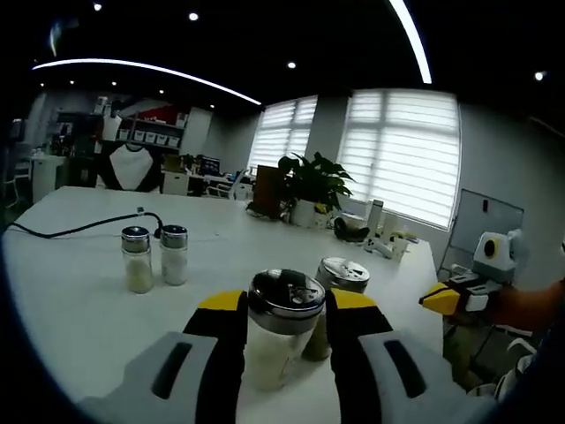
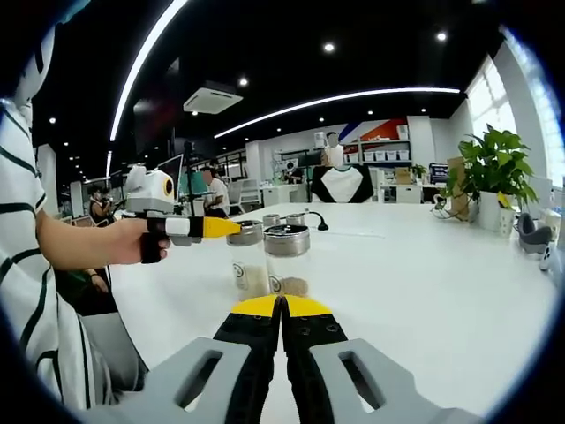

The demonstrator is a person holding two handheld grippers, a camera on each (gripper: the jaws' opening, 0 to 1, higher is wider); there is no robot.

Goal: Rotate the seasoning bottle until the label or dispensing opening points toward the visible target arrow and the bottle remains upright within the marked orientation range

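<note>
Left gripper [image 1: 284,329], black jaws with yellow tips, sits narrowed around the clear glass seasoning bottle with a shiny perforated metal cap [image 1: 284,305]; the jaws flank the bottle just below the cap and look to be touching the glass on both sides, so it reads as gripped. The bottle stands upright on the white table [image 1: 79,291], near its front edge, pale seasoning filling its lower part. A 2nd similar metal-capped bottle [image 1: 341,276] stands just behind it to the right, very near. 2 small glass shakers [image 1: 155,256] stand side by side well apart at left, next to a black cable [image 1: 88,225]. A potted green plant [image 1: 311,187] is at the far side.

In the right gripper view, the right gripper [image 2: 282,309] is fully closed, tips together, holding nothing, hovering over the table short of the 2 bottles [image 2: 269,261]. The left gripper [image 2: 221,228] enters there from the left, held by a hand [image 2: 132,240].

No target arrow or orientation mark is visible.

Handling judgement: the bottle is likely light, rigid, breakable, smooth glass that may slip in the jaws; the cap is slicker. Best hold is on the glass body just under the cap, twisting about the vertical axis and keeping the base flat. Neighbour bottle could get knocked.
</note>
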